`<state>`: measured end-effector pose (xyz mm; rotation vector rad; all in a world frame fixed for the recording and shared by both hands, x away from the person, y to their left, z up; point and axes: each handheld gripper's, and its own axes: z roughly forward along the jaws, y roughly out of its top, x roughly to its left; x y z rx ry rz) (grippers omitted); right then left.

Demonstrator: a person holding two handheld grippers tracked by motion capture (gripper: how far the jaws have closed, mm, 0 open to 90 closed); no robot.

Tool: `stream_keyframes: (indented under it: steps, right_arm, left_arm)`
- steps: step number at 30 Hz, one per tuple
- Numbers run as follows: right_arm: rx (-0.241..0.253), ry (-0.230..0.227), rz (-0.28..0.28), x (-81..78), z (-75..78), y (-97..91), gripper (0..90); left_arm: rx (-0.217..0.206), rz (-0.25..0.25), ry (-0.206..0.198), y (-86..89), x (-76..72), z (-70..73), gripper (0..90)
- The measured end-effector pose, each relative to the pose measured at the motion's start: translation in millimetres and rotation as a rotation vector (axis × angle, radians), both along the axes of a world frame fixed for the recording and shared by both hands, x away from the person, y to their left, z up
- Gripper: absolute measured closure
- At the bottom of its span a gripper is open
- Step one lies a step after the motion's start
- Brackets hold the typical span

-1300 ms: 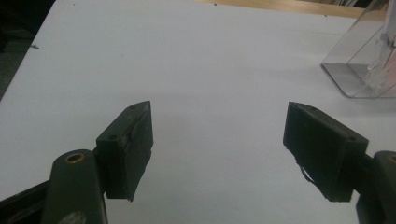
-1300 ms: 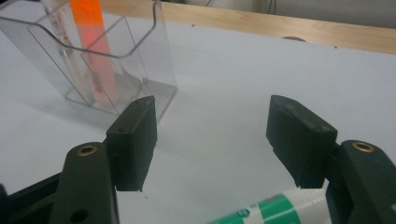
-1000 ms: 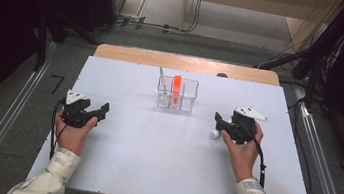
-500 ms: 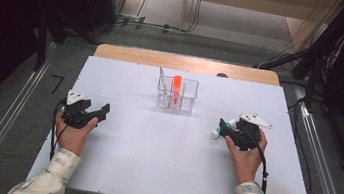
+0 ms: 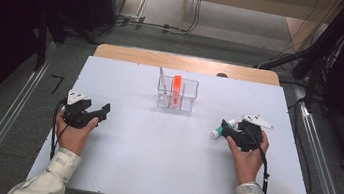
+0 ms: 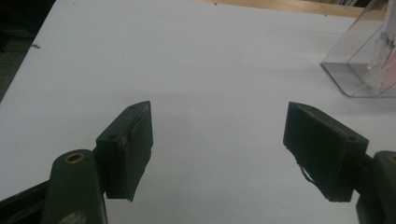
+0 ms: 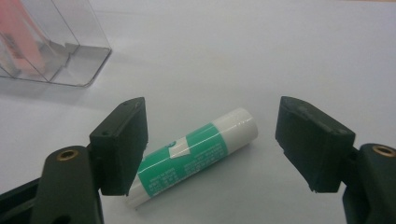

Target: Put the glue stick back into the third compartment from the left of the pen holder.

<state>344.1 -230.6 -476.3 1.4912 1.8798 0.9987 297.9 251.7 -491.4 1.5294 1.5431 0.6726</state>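
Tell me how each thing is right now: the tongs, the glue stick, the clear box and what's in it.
Left tongs: open, nothing between them, over the bare table.
Right tongs: open, jaws just been widening, set either side of the glue stick.
Glue stick: lying flat on the table, capped, not gripped.
Clear box: upright, open-topped.
Orange thing: standing in the box.

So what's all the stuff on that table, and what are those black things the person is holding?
Glue stick: one, green and white, lying flat between the right gripper's open jaws.
Clear organiser: one, see-through, compartments, far middle of table.
Orange item: one, upright in the organiser.
Table: one, white top.
Left gripper: one, black, open, nothing between its jaws.
Right gripper: one, black, jaws just opening.
Hands: two, patterned sleeves.
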Motion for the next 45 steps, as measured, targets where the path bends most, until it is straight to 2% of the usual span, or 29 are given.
stream_keyframes:
  steps: [10,16,19,26,29,37,45]
  right_arm:
    - [-0.003,0.004,-0.017,1.1,-1.0,-2.4,23.8]
    - [-0.002,0.023,-0.021,3.0,-3.2,-2.2,23.8]
    - [0.013,0.034,-0.033,5.7,-4.9,-2.5,23.8]
    - [0.006,0.041,-0.050,11.1,-7.8,1.2,24.0]
    - [-0.017,0.044,-0.072,13.8,-9.9,3.5,23.2]
    - [-0.019,0.069,-0.100,24.3,-16.5,3.6,21.5]
    - [-0.026,0.078,-0.098,29.1,-21.3,3.8,20.8]
  left_arm:
    - [0.005,-0.003,0.000,-0.9,-1.4,1.1,24.7]
    - [0.003,-0.004,-0.003,-0.7,-1.7,1.3,24.7]
    - [0.002,-0.004,-0.003,-0.2,-1.9,1.4,24.7]
    - [0.002,-0.005,-0.004,0.3,-1.9,1.3,24.7]
    - [0.004,-0.005,-0.002,0.0,-1.7,1.0,24.7]
    - [0.006,-0.005,0.000,-0.4,-1.7,1.0,24.7]
    - [0.004,-0.008,0.001,-0.3,-1.5,0.8,24.7]
